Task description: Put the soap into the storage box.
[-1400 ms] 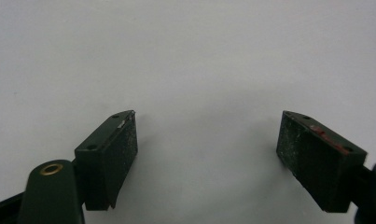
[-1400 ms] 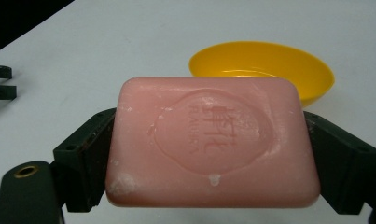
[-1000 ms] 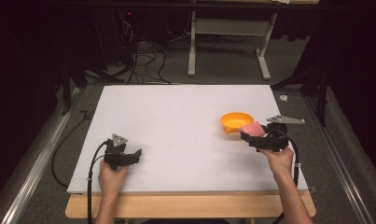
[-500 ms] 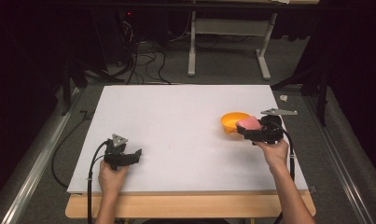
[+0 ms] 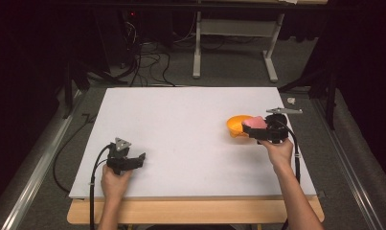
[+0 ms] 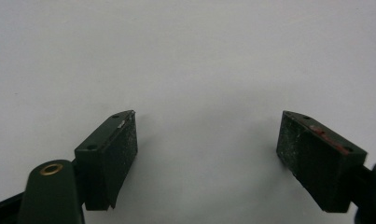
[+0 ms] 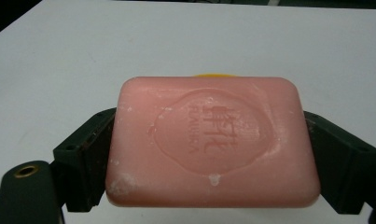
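From the high view I see my right gripper near the right edge of the white table, about midway between its far and near edges. It holds a pink bar of soap flat between its jaws. The soap sits just at the near-right rim of the orange bowl, partly over it; I cannot tell whether it touches the rim. My right hand grips the tool from the near side, and the cable runs back along the forearm. My left gripper rests low near the near-left corner of the table, well apart from the bowl, with my left hand behind it and its cable looping off the near edge.

In the left gripper view, the two black jaws stand wide apart with bare white table between them. The pads look scuffed, and they grip nothing.

In the right gripper view, the soap bar spans the whole gap between the jaws, which press on its two short ends. Its top face is up and level, with a stamped oval emblem and some pale chipped spots. A thin sliver of the orange bowl peeks out just past the far edge of the bar, with white table beyond.
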`<state>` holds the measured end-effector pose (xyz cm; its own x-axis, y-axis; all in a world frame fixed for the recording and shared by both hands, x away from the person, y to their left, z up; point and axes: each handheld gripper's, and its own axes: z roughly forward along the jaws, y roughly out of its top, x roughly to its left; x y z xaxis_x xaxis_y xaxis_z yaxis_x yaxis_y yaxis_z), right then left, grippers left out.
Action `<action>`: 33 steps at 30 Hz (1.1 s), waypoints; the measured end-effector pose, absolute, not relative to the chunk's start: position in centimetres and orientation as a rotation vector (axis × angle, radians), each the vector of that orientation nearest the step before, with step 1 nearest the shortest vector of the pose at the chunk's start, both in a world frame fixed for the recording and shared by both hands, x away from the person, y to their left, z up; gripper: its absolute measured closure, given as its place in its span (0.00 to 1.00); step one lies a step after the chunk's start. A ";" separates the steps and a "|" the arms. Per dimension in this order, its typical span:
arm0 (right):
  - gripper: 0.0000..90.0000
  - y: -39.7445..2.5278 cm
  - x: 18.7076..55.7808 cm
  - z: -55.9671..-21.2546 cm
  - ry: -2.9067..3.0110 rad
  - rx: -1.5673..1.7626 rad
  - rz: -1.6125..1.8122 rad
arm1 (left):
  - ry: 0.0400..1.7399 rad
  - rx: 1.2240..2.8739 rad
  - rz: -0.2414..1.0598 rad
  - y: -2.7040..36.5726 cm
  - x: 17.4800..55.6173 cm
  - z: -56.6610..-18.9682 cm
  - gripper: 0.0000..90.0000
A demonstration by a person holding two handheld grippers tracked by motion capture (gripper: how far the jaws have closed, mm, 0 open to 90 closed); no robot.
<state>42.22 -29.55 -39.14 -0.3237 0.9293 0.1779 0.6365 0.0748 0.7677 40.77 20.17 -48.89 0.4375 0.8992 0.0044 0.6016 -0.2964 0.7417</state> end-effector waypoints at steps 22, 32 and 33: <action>0.15 -28.3 45.5 -39.7 2.024 1.623 1.038 | 1.259 2.015 0.557 20.2 40.8 -48.9 0.23; 0.15 -27.6 46.8 -40.8 2.036 1.661 0.986 | 1.258 2.014 0.558 20.2 40.8 -48.9 0.23; 0.15 -27.5 47.1 -41.0 2.043 1.677 0.973 | 1.258 2.015 0.557 20.2 40.8 -48.9 0.23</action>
<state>47.07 -27.49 -41.05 -0.2570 0.9515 0.1691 0.7307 0.0768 0.6784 40.81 20.21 -48.89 0.4390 0.8985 -0.0003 0.6040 -0.2949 0.7404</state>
